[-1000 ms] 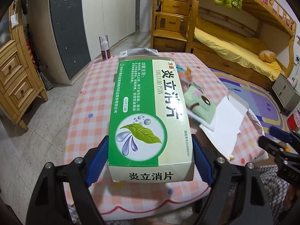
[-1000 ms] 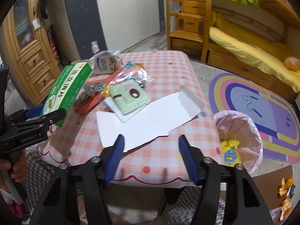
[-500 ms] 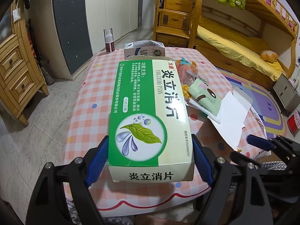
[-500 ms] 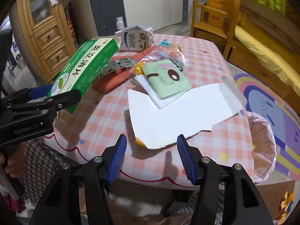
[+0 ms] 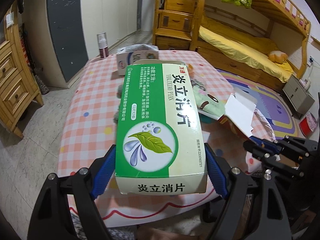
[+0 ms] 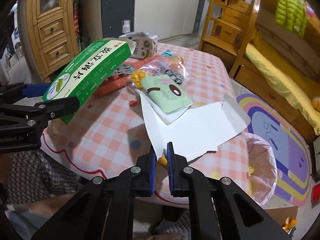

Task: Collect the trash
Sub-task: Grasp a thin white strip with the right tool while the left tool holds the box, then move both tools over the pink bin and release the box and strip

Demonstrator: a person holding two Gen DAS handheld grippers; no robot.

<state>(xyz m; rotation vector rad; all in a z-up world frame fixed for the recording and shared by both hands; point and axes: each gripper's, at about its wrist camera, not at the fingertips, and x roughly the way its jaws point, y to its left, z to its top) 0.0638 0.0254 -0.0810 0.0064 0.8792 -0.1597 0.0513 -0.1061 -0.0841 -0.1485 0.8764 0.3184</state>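
Trash: one green box, one white card

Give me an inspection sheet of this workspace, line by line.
Surface: table with a pink checked cloth.
Job's things: green medicine box held above the table; flattened white carton lying at the table's near edge; pink-lined trash bin beside the table.
Clutter: green cartoon packet, milk carton, blister strip, spray bottle.
Grippers: left gripper clamps the box; right gripper closed on the carton's edge.
Cables: nothing seen.
Surroundings: bunk bed, rainbow rug, wooden dresser.
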